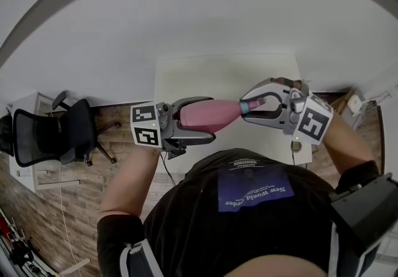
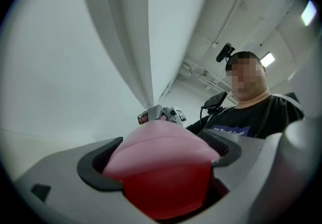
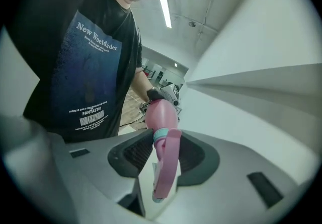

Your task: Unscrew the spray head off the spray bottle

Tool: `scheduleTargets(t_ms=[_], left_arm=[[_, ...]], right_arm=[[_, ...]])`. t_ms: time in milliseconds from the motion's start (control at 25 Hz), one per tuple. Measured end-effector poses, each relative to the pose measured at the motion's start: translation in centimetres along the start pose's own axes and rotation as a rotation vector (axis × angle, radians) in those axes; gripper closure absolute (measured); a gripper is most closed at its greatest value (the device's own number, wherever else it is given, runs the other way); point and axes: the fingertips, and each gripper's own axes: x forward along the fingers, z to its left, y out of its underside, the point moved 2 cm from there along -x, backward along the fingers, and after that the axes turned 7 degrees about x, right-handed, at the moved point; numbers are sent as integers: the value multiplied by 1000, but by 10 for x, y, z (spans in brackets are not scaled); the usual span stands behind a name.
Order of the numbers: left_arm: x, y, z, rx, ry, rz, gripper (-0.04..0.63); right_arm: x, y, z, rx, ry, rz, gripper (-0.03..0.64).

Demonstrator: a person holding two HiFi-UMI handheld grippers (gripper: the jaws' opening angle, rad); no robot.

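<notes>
Clamped in the left gripper [image 1: 205,119] [image 2: 163,157], jaws spread wide and pads pressing on either flank: the fat pink body of the spray bottle [image 1: 208,114] [image 2: 161,140] [image 3: 162,111], lying on its side in the air, base toward that gripper, neck pointing to the person's right.

Pinched in the right gripper [image 1: 247,106] [image 3: 165,155], jaws drawn in to a narrow gap: the spray head [image 1: 256,104] [image 3: 168,167], seated on the neck just past a teal collar [image 1: 245,106] [image 3: 160,135]. In the right gripper view, dark pads close on each side of the head, pink trigger running down between them toward the camera, bottle body tapering away beyond.

Just behind each set of jaws, a marker cube: left one [image 1: 148,125], right one [image 1: 313,121]. Behind those, bare forearms leading back to a black T-shirt [image 1: 249,207] [image 3: 85,67] with a blue print on the chest.

Bottle and both grippers held level in front of the chest, over the near part of a white surface [image 1: 217,73] in the head view; whether anything touches that surface, impossible to tell.

Farther out, well apart to the left: a black office chair [image 1: 43,136] on a wood-plank floor [image 1: 74,207]. Beyond the surface, a plain pale wall [image 1: 186,14].
</notes>
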Motion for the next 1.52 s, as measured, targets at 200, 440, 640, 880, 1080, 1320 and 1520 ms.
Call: scheduleTargets(t_ms=[200,440,640,880,1080,1320,1520], left_arm=[[0,-1,0,73,-33,5,91],[-10,-1,5,211,-100,48,91],[-5,-6,0,481,-178,105,91],[0,-13,-6,709,-223,202,91],[5,-9,-15,1003,-209,332,91],[9,1,-17,1075,-207,365,91],[10,5,-19,1149,-204,426,91]], right_arm=[[-3,3,-4,77,18,27,486],[-12,-5,-20,285,48,-93,386],[-43,22,-44,795,11,-275,377],[-46,58,-57,1430,-128,-471,311],[-23,54,-42,1648,-306,-528,293],[-1,43,-39,1692,-439,-517,295],[11,32,-30,1676,-507,-444,349]])
